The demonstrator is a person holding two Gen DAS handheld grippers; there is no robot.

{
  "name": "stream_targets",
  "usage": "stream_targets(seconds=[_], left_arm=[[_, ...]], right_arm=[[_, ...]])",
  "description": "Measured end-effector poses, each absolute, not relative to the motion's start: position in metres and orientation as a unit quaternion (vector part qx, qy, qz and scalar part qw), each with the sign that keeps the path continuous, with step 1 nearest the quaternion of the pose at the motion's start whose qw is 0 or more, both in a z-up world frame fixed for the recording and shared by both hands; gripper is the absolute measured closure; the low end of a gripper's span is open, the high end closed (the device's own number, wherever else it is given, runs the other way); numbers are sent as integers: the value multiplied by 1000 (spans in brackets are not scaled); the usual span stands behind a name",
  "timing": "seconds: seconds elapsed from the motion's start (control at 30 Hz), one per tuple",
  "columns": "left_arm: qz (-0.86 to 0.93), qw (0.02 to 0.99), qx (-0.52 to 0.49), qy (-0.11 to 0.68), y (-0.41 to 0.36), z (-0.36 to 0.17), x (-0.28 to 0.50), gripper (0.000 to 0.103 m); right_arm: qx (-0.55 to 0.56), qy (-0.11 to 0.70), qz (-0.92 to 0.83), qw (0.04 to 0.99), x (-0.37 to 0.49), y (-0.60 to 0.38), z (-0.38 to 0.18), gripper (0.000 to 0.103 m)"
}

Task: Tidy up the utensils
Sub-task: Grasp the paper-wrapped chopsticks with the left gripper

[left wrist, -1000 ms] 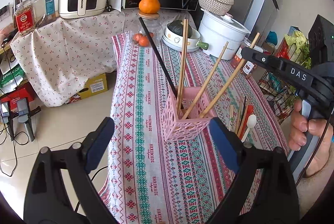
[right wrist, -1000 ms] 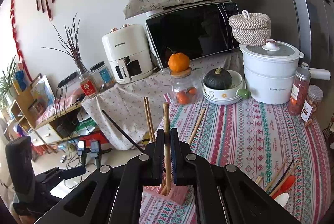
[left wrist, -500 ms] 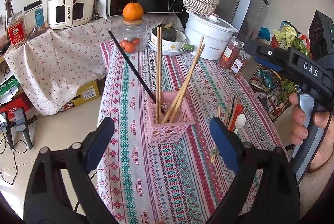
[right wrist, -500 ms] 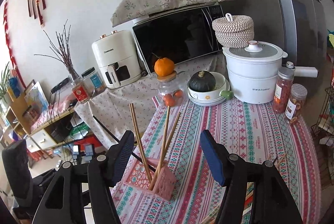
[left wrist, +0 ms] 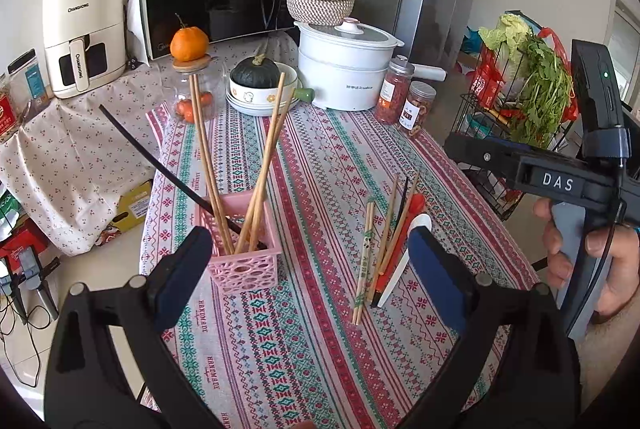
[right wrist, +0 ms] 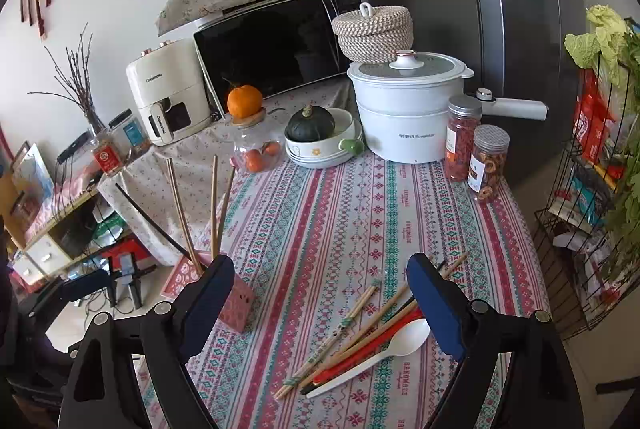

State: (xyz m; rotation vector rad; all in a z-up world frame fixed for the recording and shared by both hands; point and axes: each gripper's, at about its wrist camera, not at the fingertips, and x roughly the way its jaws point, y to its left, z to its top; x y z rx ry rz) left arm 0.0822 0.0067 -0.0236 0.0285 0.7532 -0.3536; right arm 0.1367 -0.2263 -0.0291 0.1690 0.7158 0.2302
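Note:
A pink perforated holder (left wrist: 245, 257) stands on the patterned tablecloth (left wrist: 320, 165) and holds several wooden chopsticks (left wrist: 264, 165) and one black chopstick (left wrist: 152, 165). It shows at the left in the right wrist view (right wrist: 236, 303). To its right lie loose wooden chopsticks (left wrist: 365, 253), a red spoon (left wrist: 416, 205) and a white spoon (left wrist: 400, 269); the white spoon also shows in the right wrist view (right wrist: 384, 349). My left gripper (left wrist: 308, 277) is open and empty, near the holder. My right gripper (right wrist: 320, 305) is open and empty above the loose utensils.
At the table's far end stand a white pot (left wrist: 344, 69), a bowl with a squash (left wrist: 260, 85), a glass jar topped by an orange (left wrist: 192, 85) and two spice jars (left wrist: 404, 97). A wire rack with vegetables (left wrist: 520, 89) stands right of the table.
My right gripper opened, let go of a wooden chopstick into the holder, and drew back to the right over the loose utensils. My left gripper pulled back and stayed open.

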Motion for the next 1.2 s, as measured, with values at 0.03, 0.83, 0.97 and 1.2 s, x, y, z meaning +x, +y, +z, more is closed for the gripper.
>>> stream_targets(seconds=[0.03, 0.83, 0.97, 1.2], left_arm=[[-172, 914, 19, 368, 2, -25, 83, 5], [-192, 805, 14, 562, -108, -130, 176, 53], [-182, 792, 29, 582, -120, -151, 195, 69], [-165, 790, 50, 588, -136, -169, 212, 75]], right_arm=[[85, 354, 106, 925, 137, -233, -32, 13], [72, 498, 15, 864, 172, -317, -106, 12], [63, 508, 13, 859, 178, -323, -112, 12], [83, 524, 8, 848, 185, -335, -121, 12]])
